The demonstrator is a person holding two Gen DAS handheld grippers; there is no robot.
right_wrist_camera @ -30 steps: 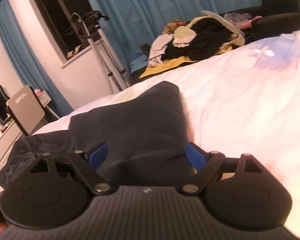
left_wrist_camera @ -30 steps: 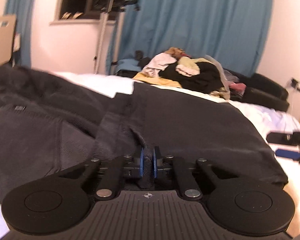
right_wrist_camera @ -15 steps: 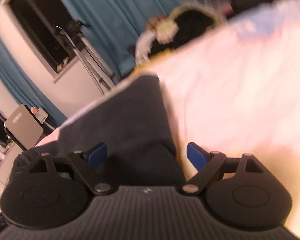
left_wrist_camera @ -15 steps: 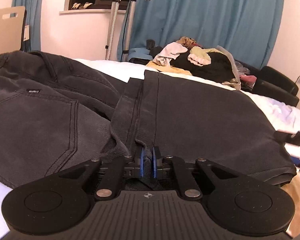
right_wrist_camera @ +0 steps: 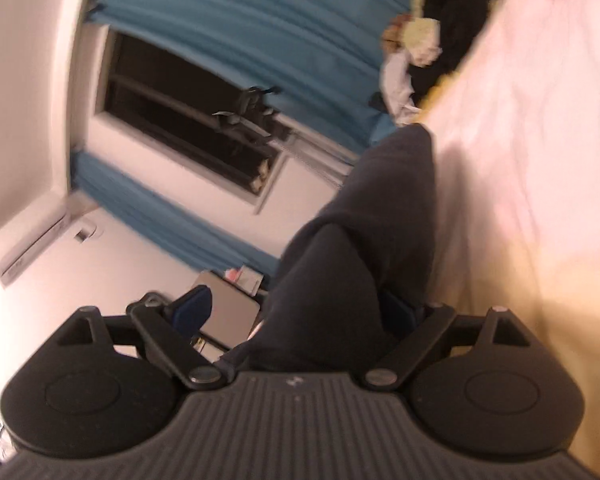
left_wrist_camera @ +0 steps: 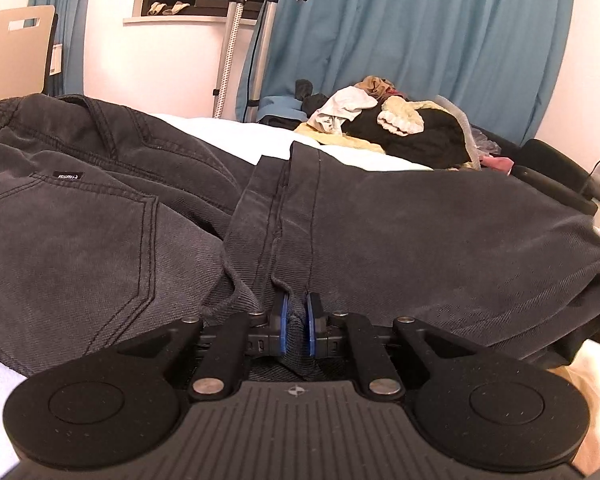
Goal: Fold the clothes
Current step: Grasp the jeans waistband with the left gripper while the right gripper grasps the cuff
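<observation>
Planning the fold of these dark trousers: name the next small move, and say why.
Probably close the right gripper on the trouser leg: its fingers have just been opening and stand wide around the cloth, while the left gripper is already shut on the dark trousers.

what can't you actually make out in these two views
- Left wrist view: the edge of the trousers gripped by the left gripper is hidden behind its fingers.
- Left wrist view: the label on the trousers is too small to read.
- Right wrist view: the clothes pile is blurred and cut off by the top edge.
</observation>
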